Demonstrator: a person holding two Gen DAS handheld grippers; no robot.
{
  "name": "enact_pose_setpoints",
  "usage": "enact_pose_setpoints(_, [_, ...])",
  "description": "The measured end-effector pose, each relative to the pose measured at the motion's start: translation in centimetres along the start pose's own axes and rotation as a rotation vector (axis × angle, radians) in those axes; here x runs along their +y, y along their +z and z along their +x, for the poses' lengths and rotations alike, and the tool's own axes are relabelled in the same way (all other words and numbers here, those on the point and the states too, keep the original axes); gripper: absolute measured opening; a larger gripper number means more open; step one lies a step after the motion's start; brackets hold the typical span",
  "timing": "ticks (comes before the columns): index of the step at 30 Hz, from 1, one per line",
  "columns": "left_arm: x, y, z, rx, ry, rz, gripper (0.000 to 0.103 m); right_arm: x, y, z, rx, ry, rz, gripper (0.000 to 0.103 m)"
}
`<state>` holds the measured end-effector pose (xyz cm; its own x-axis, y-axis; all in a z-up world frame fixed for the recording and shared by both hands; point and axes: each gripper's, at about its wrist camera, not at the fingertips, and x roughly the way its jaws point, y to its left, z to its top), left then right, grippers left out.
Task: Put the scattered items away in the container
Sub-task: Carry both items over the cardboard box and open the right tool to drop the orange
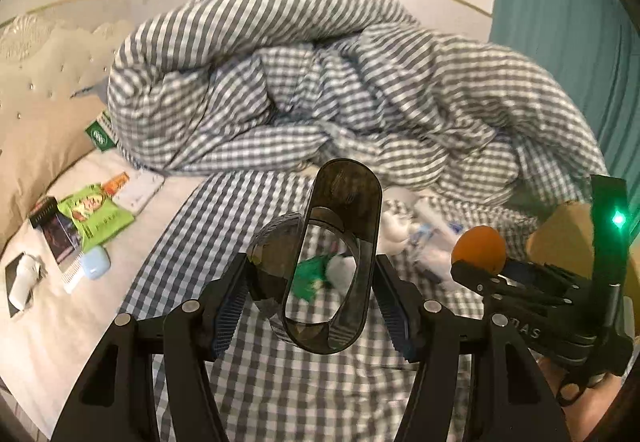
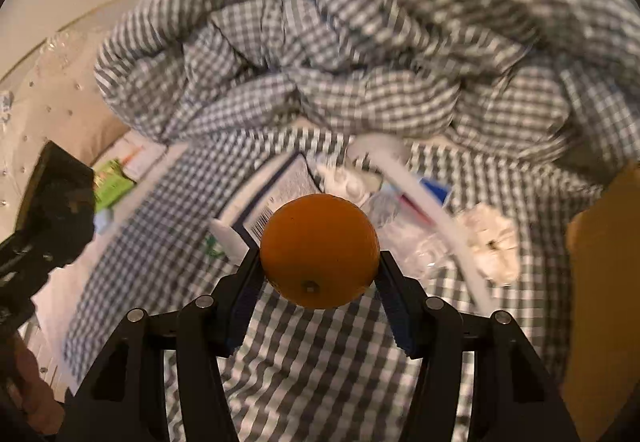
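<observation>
My right gripper has a round orange fruit pinched between its two black fingers, pads pressing on either side, jaws about half spread. The fruit is up off the bed, stem dimple facing my camera. From the left wrist view I see the same fruit at the tip of the right gripper, off to the right.

My left gripper is clamped on a smoky translucent dark plastic oval container, jaws roughly half open, pads on its side walls. The container is tilted, its open mouth towards my camera, lifted above the bedding.

Below both is a grey-and-white checked bedsheet. On it, past the fruit, a blurred heap of scattered items: a white curved plastic strip, a white crumpled tissue-like wad, a printed flat packet with a barcode, clear wrappers I can't make out. Through the container I see a green and white scrap.

Behind, a bunched grey-and-white gingham duvet. To the left on a cream sheet: a bright green snack packet, a dark rectangular box, a pale blue small rounded case, a white comb. A tan cardboard box edge sits at far right, a teal curtain beyond.
</observation>
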<state>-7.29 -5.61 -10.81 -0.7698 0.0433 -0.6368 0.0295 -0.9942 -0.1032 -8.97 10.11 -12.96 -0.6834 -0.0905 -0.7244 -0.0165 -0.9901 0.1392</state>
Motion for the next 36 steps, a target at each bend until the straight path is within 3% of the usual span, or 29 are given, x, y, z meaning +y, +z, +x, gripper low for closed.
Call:
enact_pose_setpoints(12, [-7.1,1.9,-8.1,-0.106,-0.075,0.077,0.063,-3.5,0.0,-14.8,-0.183,-0.087,0.047,0.057])
enact_pose_setpoints(20, [-12.7,2.1,-11.6,-0.147,-0.188,0.109,0.063,-6.4,-1.4,-22.3,-0.259,-0.171,0.093,0.057])
enact_pose_setpoints(29, [-19.7,2.1,-12.9,-0.15,-0.3,0.152,0.063,-12.0,-3.7,-27.7,-0.285,-0.293,0.159,0.057])
enact_pose_setpoints(36, [-24.0,1.7,-12.9,-0.139,-0.353,0.191,0.063,-17.3,-5.9,-28.9,-0.255,-0.381,0.239,0.057])
